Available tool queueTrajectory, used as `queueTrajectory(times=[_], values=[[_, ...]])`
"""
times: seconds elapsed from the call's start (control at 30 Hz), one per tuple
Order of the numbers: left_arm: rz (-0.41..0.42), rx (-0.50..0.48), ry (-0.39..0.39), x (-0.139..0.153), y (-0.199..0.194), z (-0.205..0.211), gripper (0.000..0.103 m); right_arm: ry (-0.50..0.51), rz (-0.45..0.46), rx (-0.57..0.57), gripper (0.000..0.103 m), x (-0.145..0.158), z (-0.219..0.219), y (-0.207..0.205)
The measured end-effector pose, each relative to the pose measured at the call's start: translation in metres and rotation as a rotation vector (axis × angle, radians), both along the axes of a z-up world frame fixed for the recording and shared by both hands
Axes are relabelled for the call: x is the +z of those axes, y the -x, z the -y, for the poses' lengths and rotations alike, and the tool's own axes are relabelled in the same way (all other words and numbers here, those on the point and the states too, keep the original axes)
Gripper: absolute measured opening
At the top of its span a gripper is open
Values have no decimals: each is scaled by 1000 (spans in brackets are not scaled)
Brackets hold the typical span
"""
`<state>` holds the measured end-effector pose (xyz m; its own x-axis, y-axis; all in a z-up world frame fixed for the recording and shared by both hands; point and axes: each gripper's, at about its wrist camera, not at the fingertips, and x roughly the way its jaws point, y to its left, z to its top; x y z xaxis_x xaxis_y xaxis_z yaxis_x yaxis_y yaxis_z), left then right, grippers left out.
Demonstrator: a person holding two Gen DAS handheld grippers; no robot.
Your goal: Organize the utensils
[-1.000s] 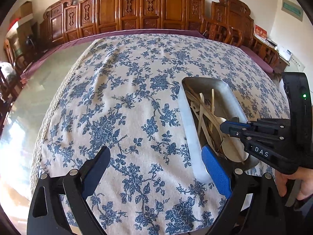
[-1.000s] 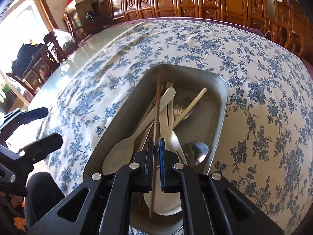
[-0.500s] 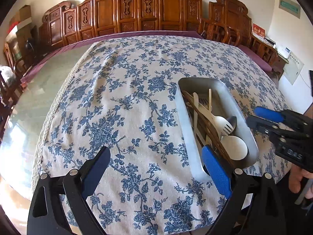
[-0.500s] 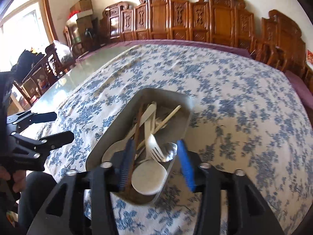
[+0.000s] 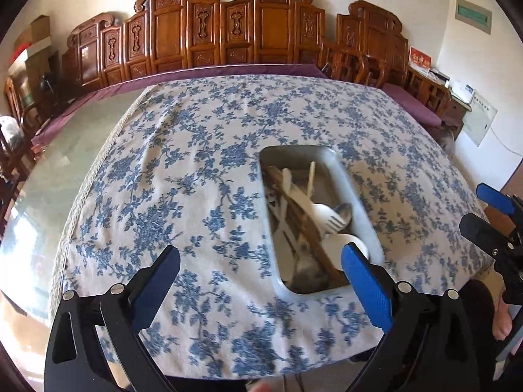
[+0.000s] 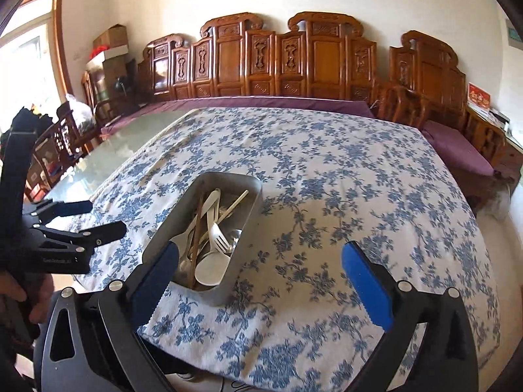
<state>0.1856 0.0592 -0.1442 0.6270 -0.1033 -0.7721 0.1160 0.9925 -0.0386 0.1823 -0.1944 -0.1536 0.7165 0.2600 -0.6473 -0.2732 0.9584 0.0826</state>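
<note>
On the bench (image 6: 327, 170), near its front edge, the metal tray (image 6: 253, 215) is sitting on the floral cloth (image 5: 196, 163) with all the utensils piled inside. I'm holding my left gripper (image 5: 261, 277) above the cloth just left of the tray, fingers spread wide, pinching nothing. My right gripper (image 6: 260, 276) is hovering off to the tray's right, fingers also spread and empty.

Risk, as I judge it: the tray is lying close to the bench edge, so a careless nudge could be pushing it off. The pile is tangled, so pulling one piece could be dragging others out. The thin chopsticks (image 6: 196, 228) could be slipping from a shallow pinch.

Tray's long axis is running from me toward the far side of the bench. Chopsticks and white fork (image 6: 217, 233) are lying roughly along that axis, fork tines pointing toward me. The white spoon (image 6: 210, 268) bowl is at the near end. One pale stick (image 6: 233, 202) is crossing diagonally.
</note>
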Motion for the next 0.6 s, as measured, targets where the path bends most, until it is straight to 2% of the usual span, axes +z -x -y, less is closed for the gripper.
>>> queueTrajectory(times=[0.3,0.47,0.6], values=[[58,-7,-40,29,34,37,95,-11,25,-52,100,8,28,34],[103,-1,10,49,59,50,95,-12,53,-89,100,16,46,55],[142,2,10,64,81,60,95,-23,78,-106,100,28,58,74]])
